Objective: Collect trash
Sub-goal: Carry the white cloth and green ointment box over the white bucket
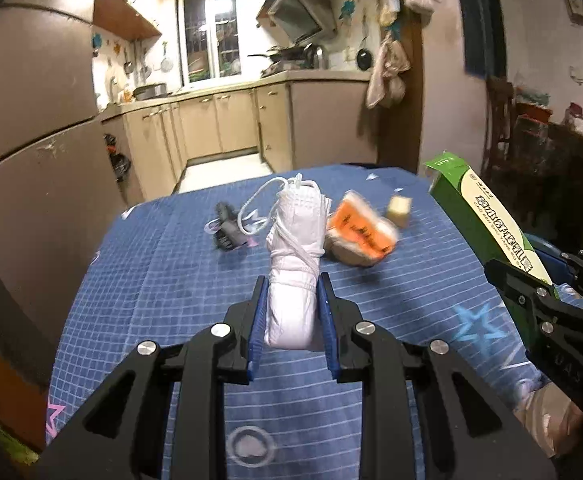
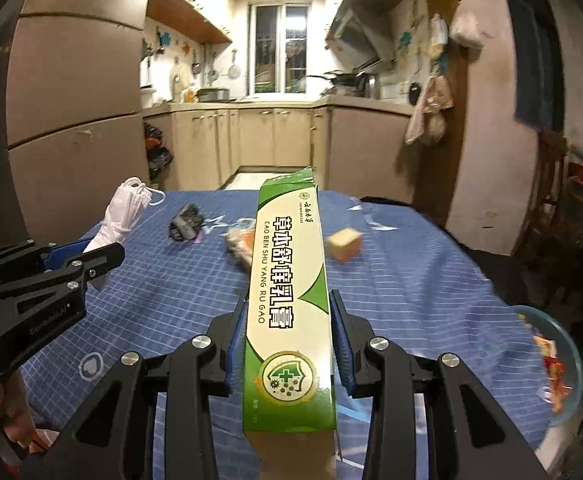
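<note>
I have the rolled white mask [image 1: 291,280] pinched in my left gripper [image 1: 293,284] and the long green box [image 2: 289,300] clamped in my right gripper [image 2: 289,300], both above the blue tablecloth [image 1: 171,280]. Risk: the box overhangs far forward and could pivot or slip; a trailing mask loop may snag.

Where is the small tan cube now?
The cube sits on the blue cloth toward the far edge, right of the held green box, near the orange packet.
</note>
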A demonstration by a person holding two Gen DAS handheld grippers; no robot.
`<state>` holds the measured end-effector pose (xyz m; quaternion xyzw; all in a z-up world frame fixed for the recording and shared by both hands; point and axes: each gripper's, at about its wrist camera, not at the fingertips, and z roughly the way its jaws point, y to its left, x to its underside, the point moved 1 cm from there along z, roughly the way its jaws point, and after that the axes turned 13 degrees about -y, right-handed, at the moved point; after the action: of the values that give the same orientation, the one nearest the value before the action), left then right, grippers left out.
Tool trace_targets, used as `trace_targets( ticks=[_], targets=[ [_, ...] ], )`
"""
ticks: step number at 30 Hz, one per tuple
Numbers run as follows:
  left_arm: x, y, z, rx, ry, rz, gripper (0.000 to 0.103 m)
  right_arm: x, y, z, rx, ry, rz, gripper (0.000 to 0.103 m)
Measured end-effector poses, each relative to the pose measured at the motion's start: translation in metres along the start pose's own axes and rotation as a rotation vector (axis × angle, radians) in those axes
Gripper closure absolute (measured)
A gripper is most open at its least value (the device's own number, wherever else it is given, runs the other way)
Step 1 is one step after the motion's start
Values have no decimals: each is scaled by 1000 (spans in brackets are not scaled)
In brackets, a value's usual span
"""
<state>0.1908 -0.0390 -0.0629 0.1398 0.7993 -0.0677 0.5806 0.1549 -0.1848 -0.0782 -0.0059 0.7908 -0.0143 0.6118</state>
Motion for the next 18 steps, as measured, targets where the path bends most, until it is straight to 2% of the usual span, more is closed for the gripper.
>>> trace_targets(
  ticks=[8, 14, 18],
  targets=[
    [-17, -72, -12, 155, -45, 21, 80, -9, -78, -76, 196, -44, 27, 65],
    [-23, -156, -29, 321, -58, 61, 80, 5, -152, -144, 367, -36, 62, 64],
    [-18, -225, -42, 447, -47, 95, 80, 23, -205, -193, 477, -20, 99, 64]
  ],
)
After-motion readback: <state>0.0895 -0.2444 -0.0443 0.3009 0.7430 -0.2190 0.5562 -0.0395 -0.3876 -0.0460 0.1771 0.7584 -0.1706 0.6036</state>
